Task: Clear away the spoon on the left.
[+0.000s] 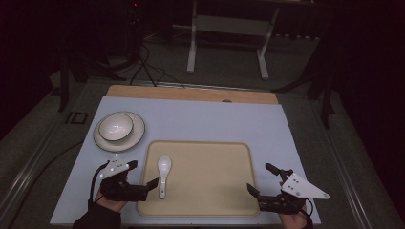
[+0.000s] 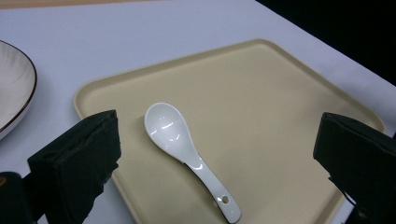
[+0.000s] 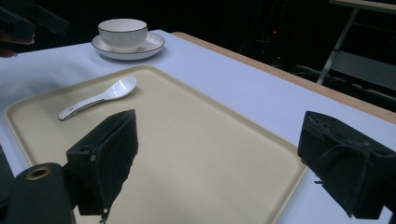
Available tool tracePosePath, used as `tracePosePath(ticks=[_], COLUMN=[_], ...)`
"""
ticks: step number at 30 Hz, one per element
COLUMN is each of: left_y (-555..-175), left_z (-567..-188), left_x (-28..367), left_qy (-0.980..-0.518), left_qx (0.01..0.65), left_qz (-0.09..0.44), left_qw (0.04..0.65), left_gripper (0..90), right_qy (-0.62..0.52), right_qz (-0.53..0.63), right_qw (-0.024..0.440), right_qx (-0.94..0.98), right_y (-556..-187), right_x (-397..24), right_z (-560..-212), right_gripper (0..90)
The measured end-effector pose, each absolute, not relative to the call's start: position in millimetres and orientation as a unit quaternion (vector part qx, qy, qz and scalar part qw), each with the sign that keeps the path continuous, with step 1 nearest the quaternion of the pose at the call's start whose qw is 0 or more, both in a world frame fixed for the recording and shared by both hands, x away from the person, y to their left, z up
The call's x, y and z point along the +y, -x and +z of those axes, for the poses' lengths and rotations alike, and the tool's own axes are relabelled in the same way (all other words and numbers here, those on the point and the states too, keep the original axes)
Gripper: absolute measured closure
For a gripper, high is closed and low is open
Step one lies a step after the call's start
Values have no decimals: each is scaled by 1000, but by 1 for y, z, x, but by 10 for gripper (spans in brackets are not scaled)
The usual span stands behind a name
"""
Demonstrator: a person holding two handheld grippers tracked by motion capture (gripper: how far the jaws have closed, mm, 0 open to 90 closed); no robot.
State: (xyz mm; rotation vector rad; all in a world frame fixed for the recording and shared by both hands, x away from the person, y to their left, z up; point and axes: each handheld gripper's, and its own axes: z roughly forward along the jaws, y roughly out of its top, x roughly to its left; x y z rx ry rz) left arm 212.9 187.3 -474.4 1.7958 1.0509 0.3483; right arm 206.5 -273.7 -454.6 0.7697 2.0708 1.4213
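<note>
The white spoon lies flat on the left part of the beige tray, bowl end far, handle near. The left gripper hangs just beside it, jaws wide and holding nothing. The right gripper waits at the tray's near right corner, jaws also wide and empty. The bowl sits on its saucer, far left, off the tray. Judging by this, little looks done; the bowl and saucer remain to be handled.

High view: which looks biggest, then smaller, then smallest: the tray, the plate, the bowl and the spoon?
1. The tray, by far the largest.
2. The plate.
3. The bowl, sitting on the plate.
4. The spoon, though it is long and thin, so bowl versus spoon is close.
</note>
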Motion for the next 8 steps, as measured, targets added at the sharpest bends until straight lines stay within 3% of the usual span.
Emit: tracePosePath(ticks=[8], left_y=[-214], left_z=[-486], left_x=[185], left_qy=[-743], left_qx=[441], left_qz=[155], left_qw=[480], left_gripper=[13], right_qy=[-287], right_qz=[523], right_qw=[253], right_qx=[762], right_y=[-205], right_x=[-277], right_z=[-455], right_gripper=[124])
